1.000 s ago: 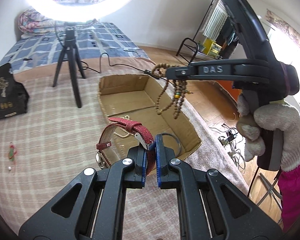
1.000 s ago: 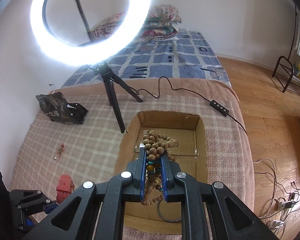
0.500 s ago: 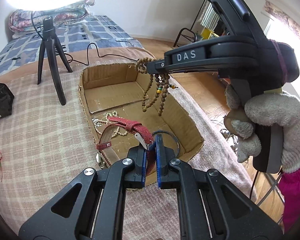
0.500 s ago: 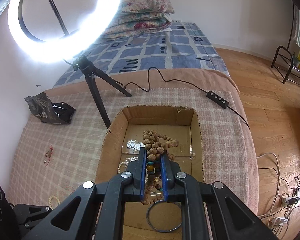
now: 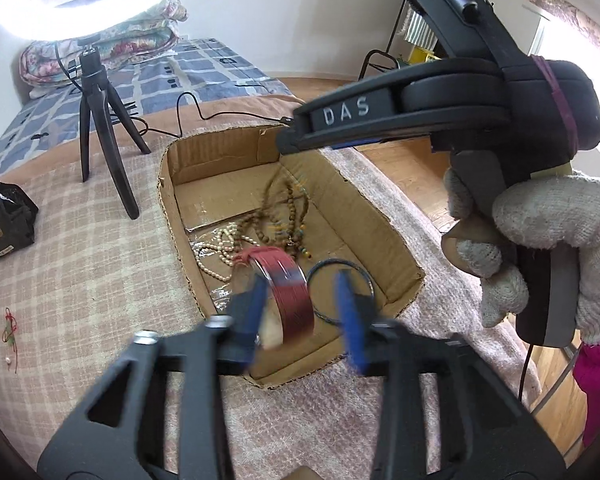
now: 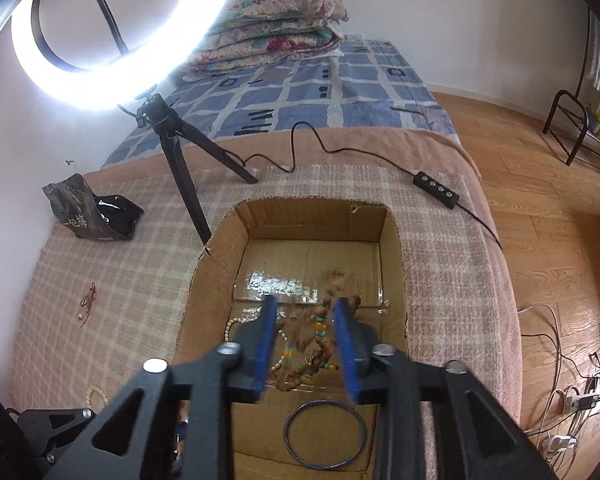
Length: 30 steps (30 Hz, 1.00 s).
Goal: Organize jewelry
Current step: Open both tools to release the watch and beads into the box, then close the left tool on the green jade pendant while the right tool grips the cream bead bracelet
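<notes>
An open cardboard box point(image 5: 384, 216) point(image 6: 216, 256) lies on the checked blanket. My left gripper point(image 5: 302, 308) is open over the box's near end; the red-strap watch point(image 5: 288, 288) is blurred between its jaws, dropping free. My right gripper point(image 6: 306, 340) is open above the box; the brown bead necklace point(image 6: 320, 344) point(image 5: 288, 208) falls blurred between its jaws into the box. A pearl strand point(image 5: 216, 248) and a dark bangle point(image 5: 340, 288) point(image 6: 324, 434) lie on the box floor.
A ring light on a black tripod point(image 5: 100, 120) point(image 6: 180, 160) stands left of the box. A black bag point(image 6: 92, 212) point(image 5: 4, 220) lies further left. A red string trinket point(image 5: 10, 324) point(image 6: 88, 304) lies on the blanket. A cable remote point(image 6: 436, 190) lies right of the box.
Both grippers have opened. The watch has left the left jaws and the bead necklace has left the right jaws; both are falling into the box.
</notes>
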Each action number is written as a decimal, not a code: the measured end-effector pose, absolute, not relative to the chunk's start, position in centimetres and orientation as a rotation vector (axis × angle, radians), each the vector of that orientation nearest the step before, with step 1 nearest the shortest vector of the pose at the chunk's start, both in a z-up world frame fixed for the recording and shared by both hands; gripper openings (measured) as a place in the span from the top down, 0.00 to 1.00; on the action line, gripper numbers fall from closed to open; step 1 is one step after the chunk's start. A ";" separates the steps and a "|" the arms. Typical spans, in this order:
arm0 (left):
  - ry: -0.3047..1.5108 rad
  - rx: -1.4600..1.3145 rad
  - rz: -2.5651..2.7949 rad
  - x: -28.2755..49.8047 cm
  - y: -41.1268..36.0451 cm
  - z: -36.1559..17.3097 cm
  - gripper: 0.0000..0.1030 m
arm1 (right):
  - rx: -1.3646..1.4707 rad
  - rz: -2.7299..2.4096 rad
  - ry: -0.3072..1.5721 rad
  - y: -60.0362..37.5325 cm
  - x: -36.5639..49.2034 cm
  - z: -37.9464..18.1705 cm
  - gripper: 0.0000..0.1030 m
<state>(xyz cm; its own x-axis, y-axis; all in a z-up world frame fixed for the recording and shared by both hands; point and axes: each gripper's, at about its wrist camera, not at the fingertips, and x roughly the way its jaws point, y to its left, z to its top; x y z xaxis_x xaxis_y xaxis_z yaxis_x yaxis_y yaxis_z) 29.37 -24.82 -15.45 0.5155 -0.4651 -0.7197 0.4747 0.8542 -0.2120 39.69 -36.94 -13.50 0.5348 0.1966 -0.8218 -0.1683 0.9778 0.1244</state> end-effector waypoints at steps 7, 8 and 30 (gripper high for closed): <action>0.817 0.040 -0.550 28.4 -24.6 -14.6 0.36 | 0.034 0.165 0.943 -37.1 39.2 -12.1 0.11; 0.816 0.043 -0.548 28.3 -24.6 -14.5 0.36 | 0.034 0.161 0.943 -37.0 39.2 -12.0 0.10; 0.802 0.031 -0.539 25.8 -20.7 -12.3 0.35 | 0.042 0.118 0.890 -35.5 36.1 -8.5 0.03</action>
<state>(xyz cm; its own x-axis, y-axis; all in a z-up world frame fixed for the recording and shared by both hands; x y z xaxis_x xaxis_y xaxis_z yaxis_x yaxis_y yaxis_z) 25.78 -20.74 -12.34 0.5687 -0.4473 -0.6903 0.4706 0.8652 -0.1730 36.10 -35.46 -8.50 0.6232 0.1200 -0.7728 -0.0852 0.9927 0.0854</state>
